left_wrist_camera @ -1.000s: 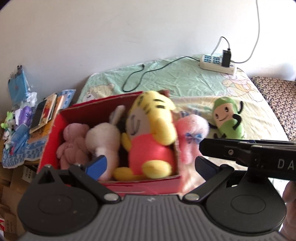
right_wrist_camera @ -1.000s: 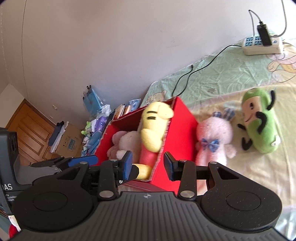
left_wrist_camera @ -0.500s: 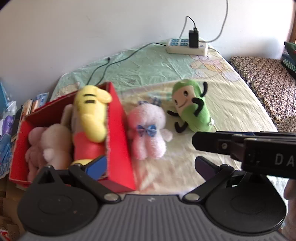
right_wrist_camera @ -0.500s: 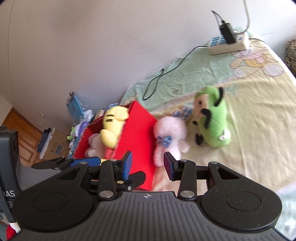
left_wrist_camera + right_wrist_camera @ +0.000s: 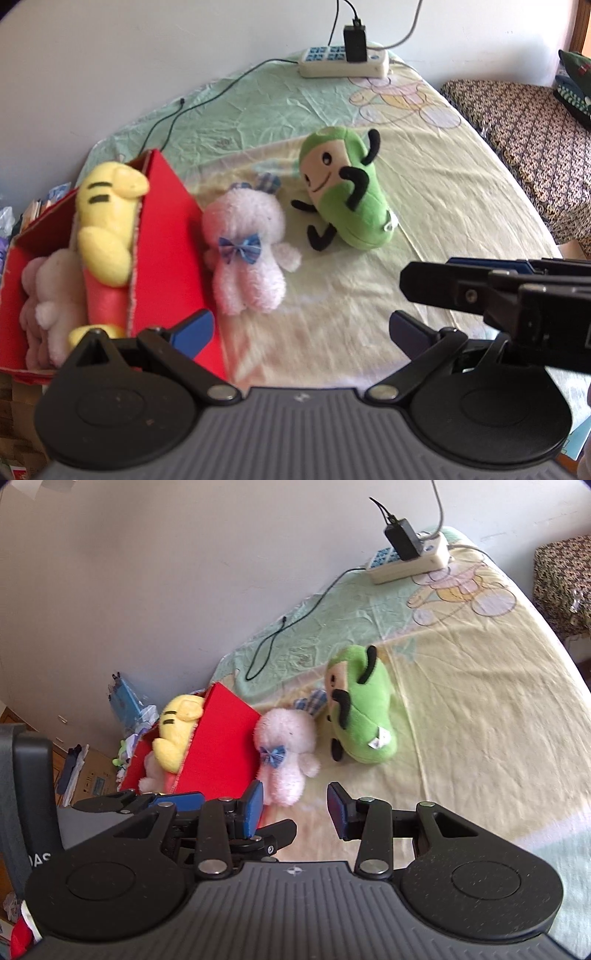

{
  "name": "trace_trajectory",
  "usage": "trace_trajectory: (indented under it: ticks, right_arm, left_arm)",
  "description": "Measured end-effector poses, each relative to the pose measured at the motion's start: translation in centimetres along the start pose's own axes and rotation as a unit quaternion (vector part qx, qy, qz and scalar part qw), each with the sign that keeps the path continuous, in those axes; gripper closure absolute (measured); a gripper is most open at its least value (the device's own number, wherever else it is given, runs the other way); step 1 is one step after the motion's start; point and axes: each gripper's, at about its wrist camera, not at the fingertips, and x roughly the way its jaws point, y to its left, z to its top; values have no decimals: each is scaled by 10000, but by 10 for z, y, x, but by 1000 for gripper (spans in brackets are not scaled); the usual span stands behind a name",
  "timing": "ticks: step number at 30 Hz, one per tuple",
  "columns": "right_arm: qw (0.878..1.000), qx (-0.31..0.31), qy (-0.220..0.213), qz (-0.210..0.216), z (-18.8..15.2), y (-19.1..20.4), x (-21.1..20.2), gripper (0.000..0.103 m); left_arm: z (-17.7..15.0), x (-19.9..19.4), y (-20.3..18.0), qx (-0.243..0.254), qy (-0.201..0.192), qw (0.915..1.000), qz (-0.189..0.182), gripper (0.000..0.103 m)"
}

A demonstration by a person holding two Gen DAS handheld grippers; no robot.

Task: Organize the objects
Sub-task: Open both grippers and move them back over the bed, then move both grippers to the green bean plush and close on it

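Note:
A red box stands at the bed's left edge, holding a yellow tiger plush and pale pink plush toys. A pink plush with a blue bow lies on the sheet just right of the box. A green plush lies beyond it. My left gripper is open above the sheet in front of the pink plush, holding nothing. My right gripper is open and empty, close in front of the pink plush.
A white power strip with a black charger and a trailing black cable lies at the far end of the bed. A patterned cushion is on the right. Books and clutter sit beyond the box on the left.
Both views have swung right, from the red box toward the pink and green plush toys. The right gripper's fingers have spread wider apart. Nothing was picked up.

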Motion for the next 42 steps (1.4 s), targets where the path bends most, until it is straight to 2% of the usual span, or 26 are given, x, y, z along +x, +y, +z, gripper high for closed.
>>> trace_trajectory:
  ticks: [8, 18, 22, 31, 42]
  right_arm:
    - [9995, 237, 130, -139, -2, -20, 5, 61]
    - [9978, 571, 310, -163, -5, -35, 20, 60]
    - [9967, 717, 292, -242, -4, -36, 25, 55]
    - [9947, 960, 198, -311, 3, -40, 33, 55]
    - [9954, 920, 80, -256, 26, -44, 48, 55]
  left_arm:
    - [-1, 17, -10, 70, 204, 9998, 20, 2]
    - [-5, 39, -11, 111, 462, 9988, -138, 2]
    - [-3, 47, -7, 178, 522, 9982, -245, 2]
    - [8, 61, -1, 247, 560, 9973, -396, 2]
    - [25, 75, 6, 160, 502, 9938, -984, 1]
